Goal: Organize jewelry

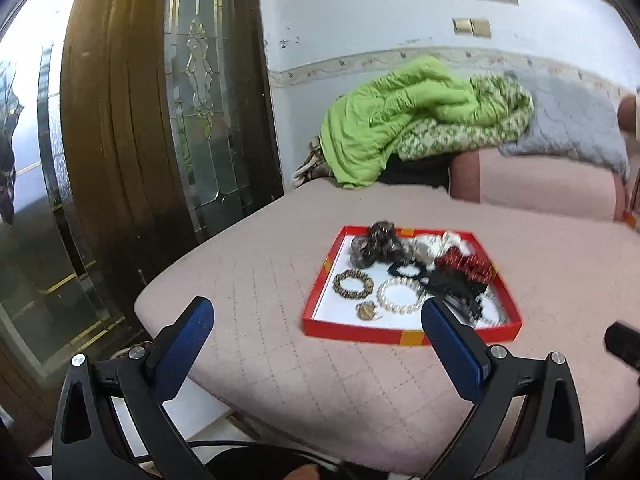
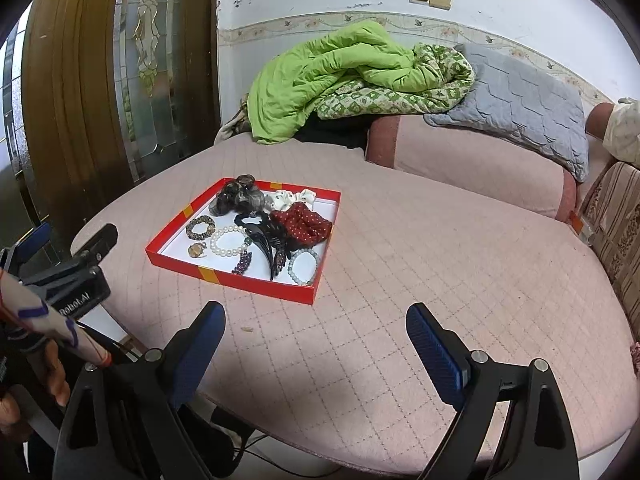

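Observation:
A red tray (image 1: 352, 330) (image 2: 236, 278) with a white floor lies on the pink quilted bed. It holds a white pearl bracelet (image 1: 400, 296) (image 2: 228, 242), a gold-brown beaded bracelet (image 1: 353, 284) (image 2: 200, 227), a small gold pendant (image 1: 366, 311) (image 2: 197, 250), a pale green bead bracelet (image 2: 303, 266), a purple bead piece (image 2: 243, 262), black hair clips (image 1: 448, 286) (image 2: 264, 240), a red dotted scrunchie (image 1: 464, 264) (image 2: 300, 222), a white scrunchie (image 2: 292, 198) and a grey scrunchie (image 1: 376, 246) (image 2: 238, 196). My left gripper (image 1: 318, 320) is open and empty, just short of the tray. My right gripper (image 2: 316, 324) is open and empty, nearer than the tray.
The pink bed (image 2: 440, 260) has a pile of green quilts (image 1: 420, 120) (image 2: 340, 76), a grey pillow (image 2: 528, 108) and a pink bolster (image 2: 472, 160) at the back. A wood-and-glass door (image 1: 160, 120) stands on the left. The left gripper's body (image 2: 76, 280) shows at left.

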